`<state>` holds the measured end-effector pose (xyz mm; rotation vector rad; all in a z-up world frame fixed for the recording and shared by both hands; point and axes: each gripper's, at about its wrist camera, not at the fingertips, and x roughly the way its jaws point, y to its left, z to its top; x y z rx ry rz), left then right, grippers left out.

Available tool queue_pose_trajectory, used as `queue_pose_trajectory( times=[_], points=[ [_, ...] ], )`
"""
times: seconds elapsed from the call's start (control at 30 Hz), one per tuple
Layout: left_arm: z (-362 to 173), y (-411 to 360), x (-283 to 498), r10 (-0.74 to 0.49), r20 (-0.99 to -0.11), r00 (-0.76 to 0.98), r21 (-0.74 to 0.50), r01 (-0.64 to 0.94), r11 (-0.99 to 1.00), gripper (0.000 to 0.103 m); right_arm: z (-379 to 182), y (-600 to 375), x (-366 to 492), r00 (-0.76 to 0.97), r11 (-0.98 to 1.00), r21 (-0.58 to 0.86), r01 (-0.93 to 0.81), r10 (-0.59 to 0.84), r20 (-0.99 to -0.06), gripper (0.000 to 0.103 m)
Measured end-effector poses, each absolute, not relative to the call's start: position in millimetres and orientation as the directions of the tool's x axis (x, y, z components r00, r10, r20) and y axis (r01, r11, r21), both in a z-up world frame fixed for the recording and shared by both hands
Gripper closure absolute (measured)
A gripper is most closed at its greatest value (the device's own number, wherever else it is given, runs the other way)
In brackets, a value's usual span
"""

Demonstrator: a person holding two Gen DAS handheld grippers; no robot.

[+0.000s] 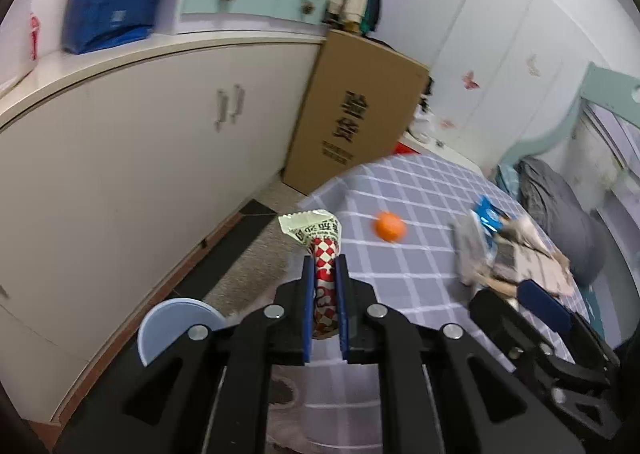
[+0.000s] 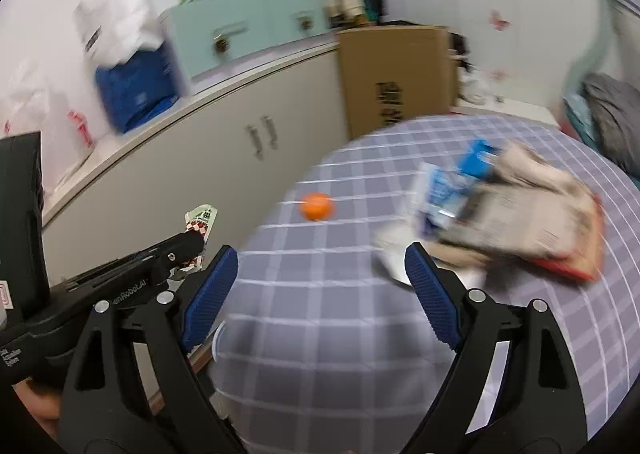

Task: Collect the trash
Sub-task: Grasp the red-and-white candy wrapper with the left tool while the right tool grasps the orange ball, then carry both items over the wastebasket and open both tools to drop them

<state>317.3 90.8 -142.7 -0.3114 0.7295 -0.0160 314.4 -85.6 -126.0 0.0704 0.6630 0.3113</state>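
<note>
My left gripper (image 1: 325,266) is shut on a crumpled snack wrapper (image 1: 322,238), red-and-white checked with a pale printed top that sticks out past the fingertips. It hangs over the table's left edge. From the right wrist view the same wrapper (image 2: 202,224) shows at the tip of the left gripper (image 2: 192,244). My right gripper (image 2: 320,270) stands open over the checked tablecloth (image 2: 320,334) with nothing between its blue pads. A pile of packets and papers (image 2: 512,214) lies just beyond its right finger. An orange ball (image 2: 317,206) rests on the cloth.
A pale blue round bin rim (image 1: 176,318) sits on the floor below the left gripper. White cabinets (image 1: 140,158) run along the left, with a tall cardboard box (image 1: 356,110) leaning at their end. Grey bedding (image 1: 560,214) lies at the right.
</note>
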Motion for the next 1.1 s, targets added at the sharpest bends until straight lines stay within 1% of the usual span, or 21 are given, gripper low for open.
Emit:
queue_pose_trajectory(
  times=[0.1,0.13,0.2,0.3,0.37,0.5,0.6,0.7,0.73,0.93,1.1],
  points=[
    [-144,115,329,-0.095,-0.662,0.743,-0.276,-0.125,0.953,0.094,-130,-57,341,0.703,0.941,0.159,-0.299,0.33,-0.631,0.022],
    [-144,121,332,-0.099,-0.667,0.739,-0.283,-0.129,0.95,0.094,-134,-49,353,0.684,0.94,0.158,-0.304,0.33,-0.651,0.026],
    [-147,133,341,-0.096,-0.675,0.732,-0.289,-0.143,0.947,0.094,-140,-41,370,0.659,0.941,0.143,-0.306,0.318,-0.682,0.03],
    [-152,141,348,-0.087,-0.684,0.724,-0.283,-0.154,0.947,0.094,-156,-36,399,0.616,0.953,0.115,-0.281,0.27,-0.74,0.042],
    [-157,147,352,-0.094,-0.686,0.721,-0.291,-0.154,0.944,0.094,-162,-34,410,0.621,0.962,0.066,-0.264,0.222,-0.752,0.044],
    [-165,155,356,-0.113,-0.692,0.713,-0.306,-0.149,0.94,0.094,-164,-31,417,0.612,0.965,0.039,-0.258,0.194,-0.766,0.046],
    [-170,158,355,-0.122,-0.695,0.709,-0.318,-0.15,0.936,0.094,-169,-25,422,0.606,0.962,-0.006,-0.272,0.166,-0.778,0.059],
    [-173,162,353,-0.13,-0.695,0.707,-0.327,-0.149,0.933,0.094,-171,-24,429,0.587,0.96,-0.015,-0.279,0.158,-0.794,0.071],
    [-174,163,353,-0.131,-0.697,0.705,-0.326,-0.148,0.934,0.093,-173,-26,431,0.58,0.96,-0.003,-0.279,0.166,-0.797,0.073],
    [-175,169,350,-0.132,-0.695,0.707,-0.332,-0.152,0.931,0.094,-172,-28,431,0.575,0.957,0.021,-0.29,0.192,-0.795,0.074],
    [-176,177,343,-0.13,-0.691,0.711,-0.342,-0.163,0.926,0.094,-156,-25,414,0.612,0.948,0.053,-0.314,0.244,-0.752,0.074]
  ],
)
